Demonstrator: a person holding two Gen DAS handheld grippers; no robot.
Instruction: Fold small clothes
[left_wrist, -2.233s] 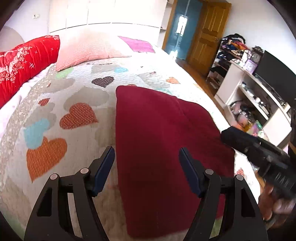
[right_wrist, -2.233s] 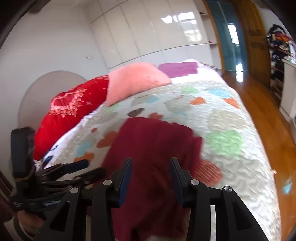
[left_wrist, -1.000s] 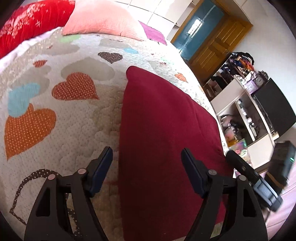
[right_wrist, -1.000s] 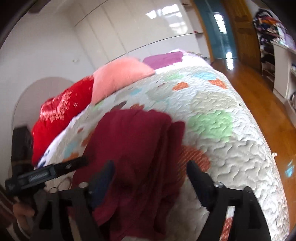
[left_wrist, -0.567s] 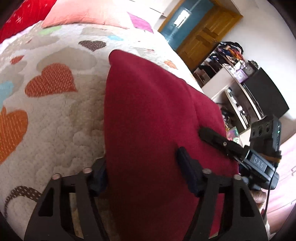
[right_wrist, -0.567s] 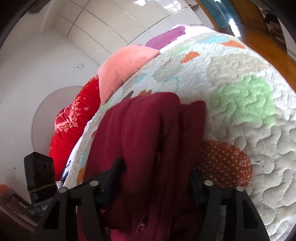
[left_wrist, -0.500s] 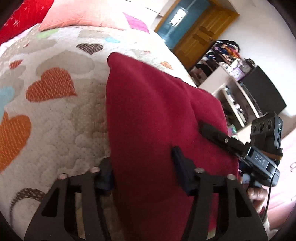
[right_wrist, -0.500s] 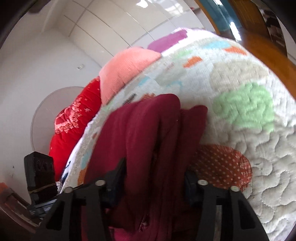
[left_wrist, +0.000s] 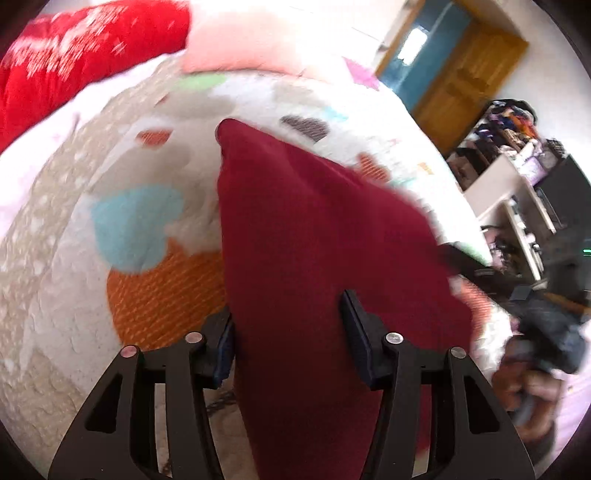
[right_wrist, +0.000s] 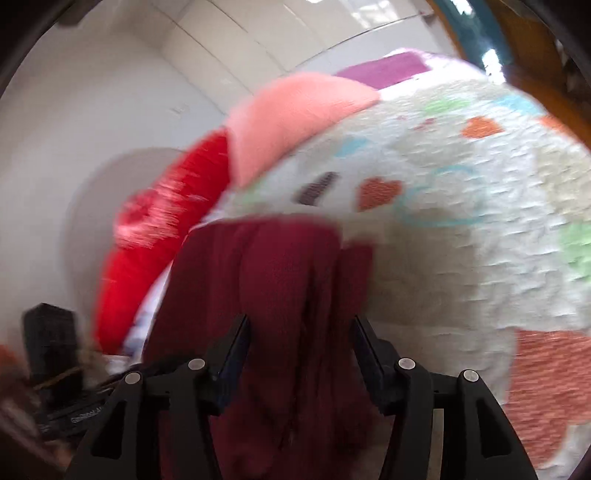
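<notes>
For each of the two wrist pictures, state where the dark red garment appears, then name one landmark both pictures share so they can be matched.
Left wrist view: the dark red garment fills the centre, running from mid-frame down between the left gripper fingers to the bottom edge.
Right wrist view: the garment sits lower centre, bunched between the right gripper fingers.
Shared landmark: the pink pillow at the head of the heart-patterned quilt.

A bed with a heart-patterned quilt (left_wrist: 155, 302) carries a maroon garment (left_wrist: 314, 236), red pillow (left_wrist: 74, 62) and pink pillow (right_wrist: 295, 114)
</notes>
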